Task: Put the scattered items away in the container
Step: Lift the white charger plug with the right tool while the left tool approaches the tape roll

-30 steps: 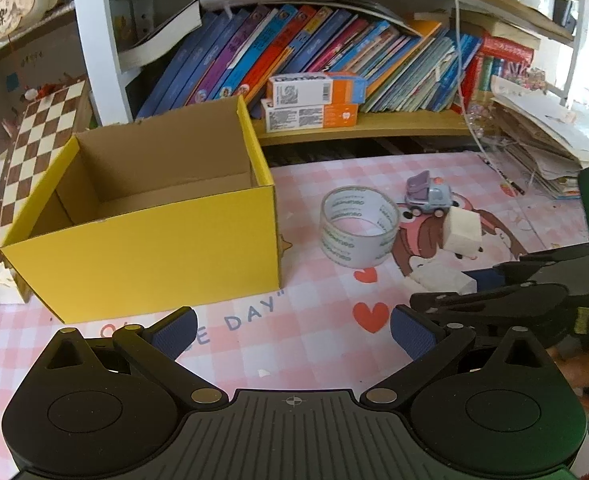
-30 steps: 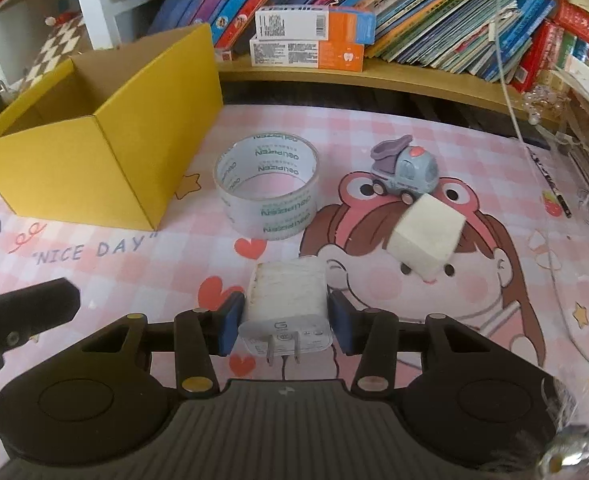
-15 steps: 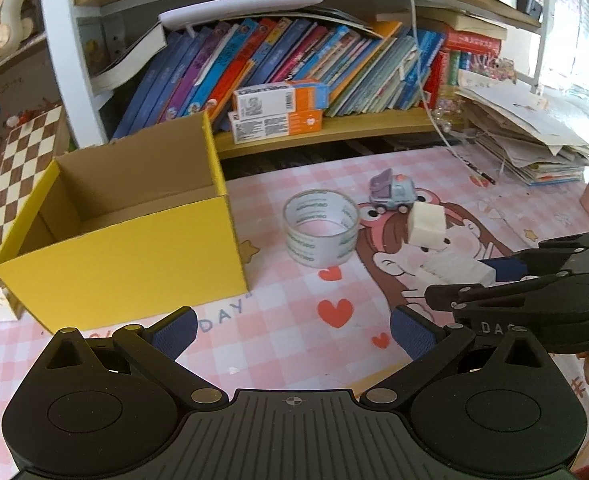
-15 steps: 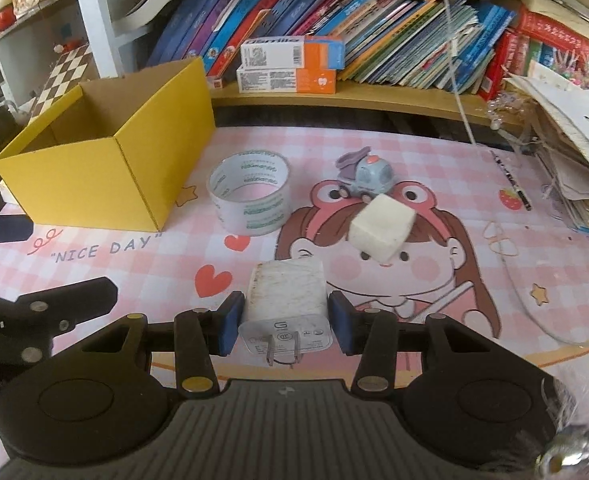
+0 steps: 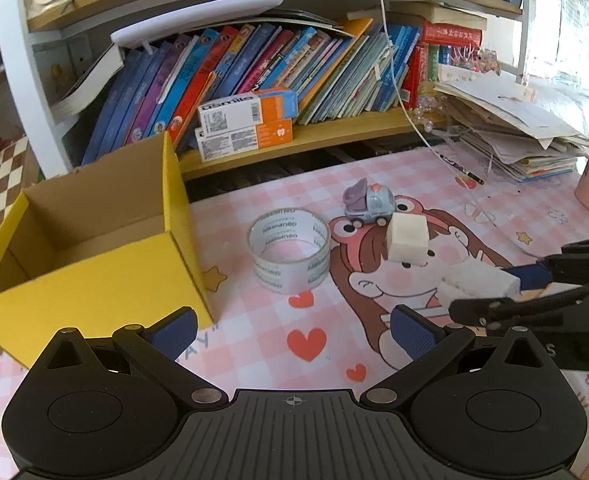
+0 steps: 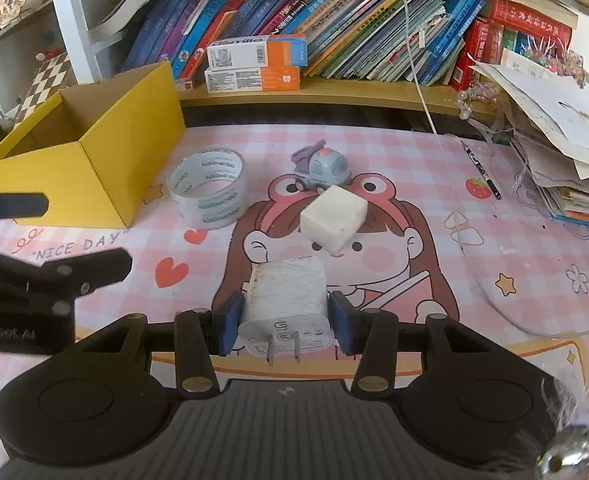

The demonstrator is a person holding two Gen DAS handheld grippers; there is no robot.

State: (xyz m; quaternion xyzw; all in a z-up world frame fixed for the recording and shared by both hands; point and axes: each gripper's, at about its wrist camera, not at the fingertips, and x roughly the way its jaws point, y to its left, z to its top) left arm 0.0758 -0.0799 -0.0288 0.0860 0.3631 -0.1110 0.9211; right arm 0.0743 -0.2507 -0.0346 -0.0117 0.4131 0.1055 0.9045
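your right gripper is clamped on the white charger, prongs facing the camera, i'd guess so it carries flat to the yellow box. left gripper spread wide, empty. box floor is mostly hidden behind its walls.

Both wrist views angled down, close, sharing desk mat
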